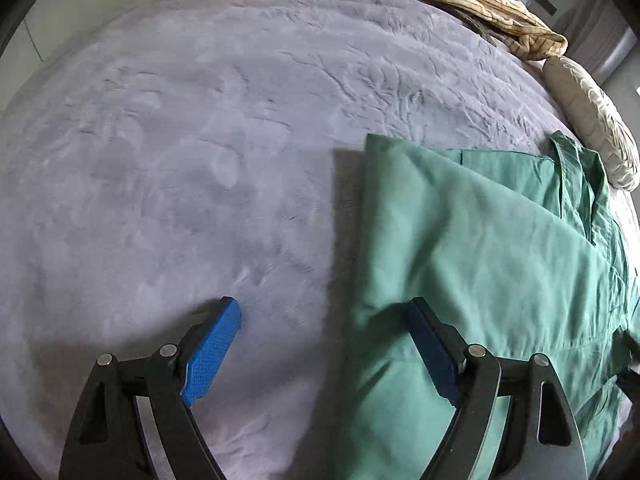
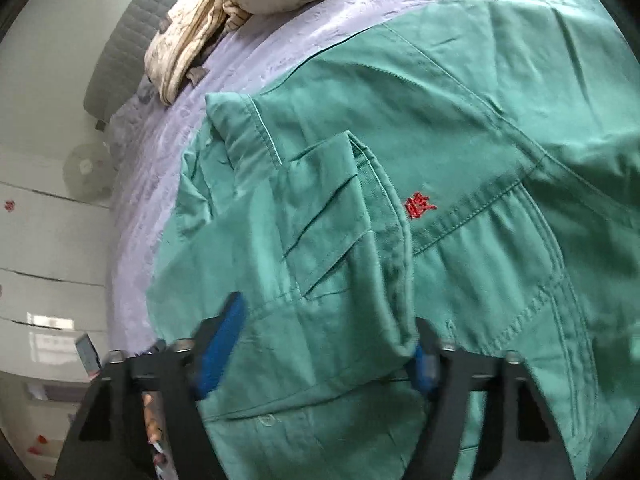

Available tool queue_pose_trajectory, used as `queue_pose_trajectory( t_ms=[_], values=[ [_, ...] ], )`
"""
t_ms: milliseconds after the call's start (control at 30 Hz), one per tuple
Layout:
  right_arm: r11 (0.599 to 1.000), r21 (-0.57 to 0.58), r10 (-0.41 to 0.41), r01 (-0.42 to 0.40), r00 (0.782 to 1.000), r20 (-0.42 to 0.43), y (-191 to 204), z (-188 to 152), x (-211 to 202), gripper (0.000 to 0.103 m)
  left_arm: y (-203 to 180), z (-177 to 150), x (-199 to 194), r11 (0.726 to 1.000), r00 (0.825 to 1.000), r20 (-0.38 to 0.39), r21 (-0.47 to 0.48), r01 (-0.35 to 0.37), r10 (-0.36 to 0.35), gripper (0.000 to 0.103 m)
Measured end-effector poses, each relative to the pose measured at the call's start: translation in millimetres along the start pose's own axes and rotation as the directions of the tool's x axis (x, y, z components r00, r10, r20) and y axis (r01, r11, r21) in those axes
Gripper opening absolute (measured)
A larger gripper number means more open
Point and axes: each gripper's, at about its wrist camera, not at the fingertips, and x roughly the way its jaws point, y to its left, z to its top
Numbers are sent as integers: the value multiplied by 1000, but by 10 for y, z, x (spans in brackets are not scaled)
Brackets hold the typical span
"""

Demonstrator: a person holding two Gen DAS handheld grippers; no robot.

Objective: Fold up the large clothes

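Note:
A green work shirt [image 1: 472, 240] lies partly folded on a grey-purple bed cover [image 1: 180, 140]. My left gripper [image 1: 324, 344] is open and empty, low over the shirt's left edge: its right finger is over the cloth, its left finger over the bare cover. In the right wrist view the shirt [image 2: 460, 128] fills the frame, with a chest pocket and a red embroidered mark [image 2: 419, 205]. My right gripper [image 2: 324, 352] is open, its jaws astride a fold of the shirt near the collar and placket.
A crumpled beige blanket [image 1: 480, 4] and a cream pillow [image 1: 592, 120] lie at the head of the bed. They also show in the right wrist view, the blanket [image 2: 188, 44] beside a grey headboard [image 2: 120, 60]. White drawers [image 2: 48, 264] stand beside the bed.

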Motion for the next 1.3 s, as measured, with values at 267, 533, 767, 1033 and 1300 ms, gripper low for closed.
queue_pose_trajectory(
  t_ms=[267, 533, 767, 1033, 1300],
  values=[
    [945, -307, -82, 115, 990, 118, 387, 119, -271, 5, -78, 42, -108, 994, 992, 79, 40, -98, 95, 12],
    [992, -59, -112, 112, 994, 10, -290, 99, -143, 29, 166, -187, -354, 996, 994, 59, -1, -94, 94, 12],
    [992, -73, -105, 104, 994, -7, -361, -269, -452, 72, -124, -558, -752, 992, 987, 121, 55, -116, 109, 96],
    [999, -48, -27, 26, 999, -27, -469, -526, -743, 81, -730, -825, -903, 979, 986, 132, 165, -119, 98, 102],
    [1000, -3, 24, -24, 999, 32, -794, -536, -1126, 87, -1457, -1026, -831, 962, 995, 84, 264, -64, 43, 102]
  ],
)
